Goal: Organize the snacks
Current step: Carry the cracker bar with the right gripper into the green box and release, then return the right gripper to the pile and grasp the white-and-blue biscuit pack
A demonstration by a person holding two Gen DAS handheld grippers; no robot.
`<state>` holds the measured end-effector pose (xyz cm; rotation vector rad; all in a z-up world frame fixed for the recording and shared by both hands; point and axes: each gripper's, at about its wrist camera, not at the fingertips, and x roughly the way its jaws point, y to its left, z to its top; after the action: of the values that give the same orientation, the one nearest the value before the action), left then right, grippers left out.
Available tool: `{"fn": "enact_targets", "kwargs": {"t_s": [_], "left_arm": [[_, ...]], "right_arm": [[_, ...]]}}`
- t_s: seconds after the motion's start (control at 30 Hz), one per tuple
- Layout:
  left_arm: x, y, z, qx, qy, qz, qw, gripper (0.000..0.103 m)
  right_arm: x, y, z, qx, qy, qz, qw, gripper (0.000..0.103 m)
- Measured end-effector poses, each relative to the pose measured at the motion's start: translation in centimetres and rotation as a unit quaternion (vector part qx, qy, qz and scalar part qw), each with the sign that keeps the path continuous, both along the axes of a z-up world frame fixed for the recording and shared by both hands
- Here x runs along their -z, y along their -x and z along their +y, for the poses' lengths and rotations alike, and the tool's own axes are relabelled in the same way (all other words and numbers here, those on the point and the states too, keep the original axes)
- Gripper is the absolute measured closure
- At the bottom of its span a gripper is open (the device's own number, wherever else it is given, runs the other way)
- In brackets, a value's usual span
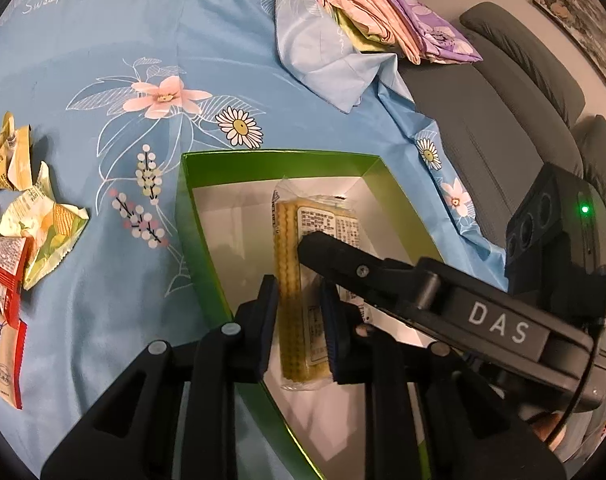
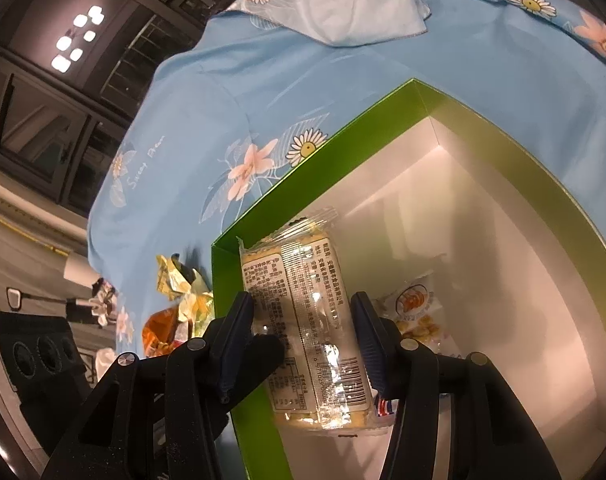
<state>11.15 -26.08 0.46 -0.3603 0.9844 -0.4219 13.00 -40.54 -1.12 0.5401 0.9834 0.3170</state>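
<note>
A clear-wrapped pack of yellow crackers (image 1: 287,240) hangs inside the green box (image 1: 279,155) with a white inside. My left gripper (image 1: 299,314) is shut on the pack's near end, one pad on each side. From the right, a finger (image 1: 331,256) of my right gripper lies against the same pack. In the right wrist view the pack (image 2: 303,280) sits label up between the pads of my right gripper (image 2: 303,332), shut across its width, low in the box (image 2: 303,188). A small orange-printed snack bag (image 2: 415,308) lies on the box floor beside it.
Several loose snack packets (image 1: 47,236) lie on the blue floral cloth (image 1: 143,40) left of the box, and also show as packets (image 2: 175,284) in the right wrist view. Folded cloths (image 1: 383,12) lie at the back. A grey sofa (image 1: 503,100) stands to the right.
</note>
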Motion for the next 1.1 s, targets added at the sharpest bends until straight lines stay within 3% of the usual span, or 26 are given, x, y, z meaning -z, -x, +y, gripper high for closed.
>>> {"fn": "enact_targets", "kwargs": {"t_s": [0.37,0.5,0.7,0.9,1.1], "left_arm": [[0.1,0.3,0.0,-0.001,-0.015,0.003,0.9999,0.086],[0.1,0.2,0.2,0.000,-0.011,0.007,0.9999,0.090],[-0.7,0.9,0.7,0.004,-0.001,0.003,1.0000,0.089],[-2.5,1.9,2.8,-0.015,0.019,-0.019,0.9995,0.079],[-3.9,3.4,7.5,-0.071,0.019,-0.038,0.9966,0.064]], "right_arm": [[0.4,-0.2,0.3,-0.003,0.003,0.010,1.000,0.049],[0.4,-0.4,0.7,-0.019,-0.018,0.011,1.000,0.049],[0.1,-0.1,1.0,-0.005,0.003,0.008,1.000,0.049],[-1.0,0.6,0.5,0.004,0.007,-0.019,1.000,0.049],[-2.1,0.8,2.1,-0.011,0.017,-0.040,0.999,0.049]]}}
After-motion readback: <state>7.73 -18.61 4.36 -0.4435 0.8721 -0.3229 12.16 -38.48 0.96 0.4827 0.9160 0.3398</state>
